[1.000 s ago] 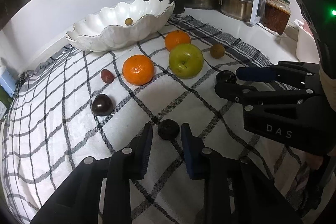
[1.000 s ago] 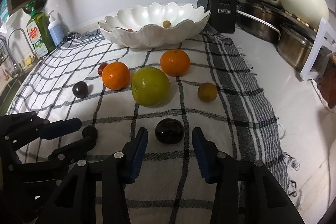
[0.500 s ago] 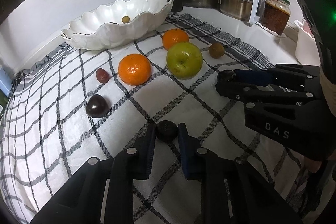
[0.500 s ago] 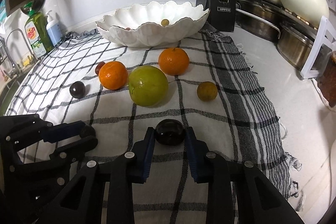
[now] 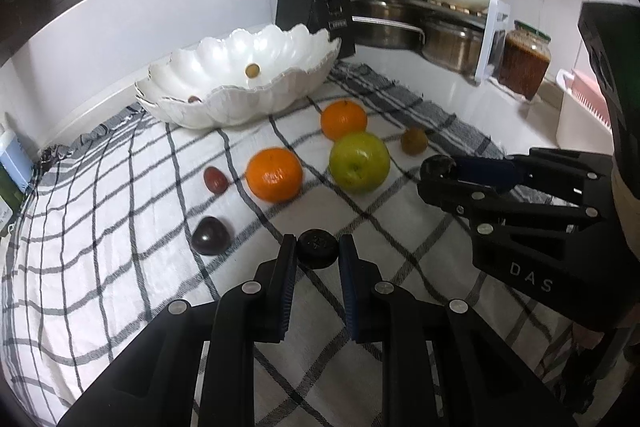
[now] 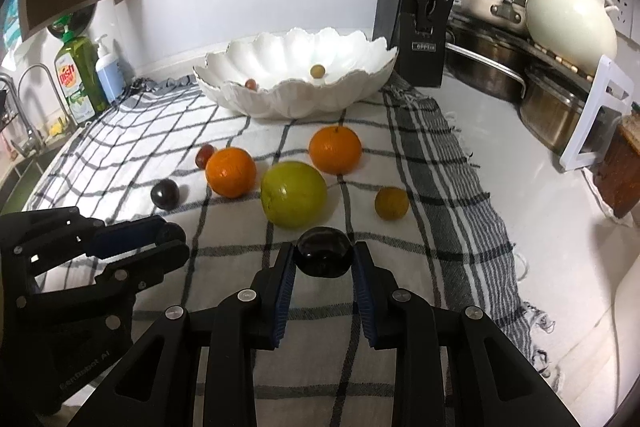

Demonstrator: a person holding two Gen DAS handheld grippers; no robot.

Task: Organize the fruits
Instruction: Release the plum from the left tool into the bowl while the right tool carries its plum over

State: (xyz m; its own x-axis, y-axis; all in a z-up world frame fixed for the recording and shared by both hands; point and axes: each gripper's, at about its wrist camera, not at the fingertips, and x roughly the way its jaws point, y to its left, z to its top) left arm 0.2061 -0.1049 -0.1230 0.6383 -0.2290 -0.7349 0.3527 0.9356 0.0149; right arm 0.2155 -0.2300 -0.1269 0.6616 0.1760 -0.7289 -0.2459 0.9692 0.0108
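Left wrist view: left gripper (image 5: 318,257) is clamped on a small matte black round fruit (image 5: 317,249); right gripper (image 6: 323,261) is clamped on a glossy dark plum (image 6: 323,253). White scalloped ceramic bowl (image 5: 256,99) is seen straight ahead, beyond the cloth, the left one marginally nearer.

A white counter (image 6: 500,163) carries a checked cloth (image 6: 420,163) across the middle of the frame. On the cloth, upper centre, sits a white bowl (image 6: 280,103). Below it lie two oranges (image 6: 335,150) (image 6: 231,172), a green apple (image 6: 293,200) at centre, a small red fruit (image 6: 204,155) and a dark plum (image 6: 164,193) to the left, and a small brown fruit (image 6: 391,203) to the right. On the bare counter stand a knife block (image 6: 424,39) at upper centre, steel pots (image 6: 552,107) at right, and soap bottles (image 6: 78,75) at left.
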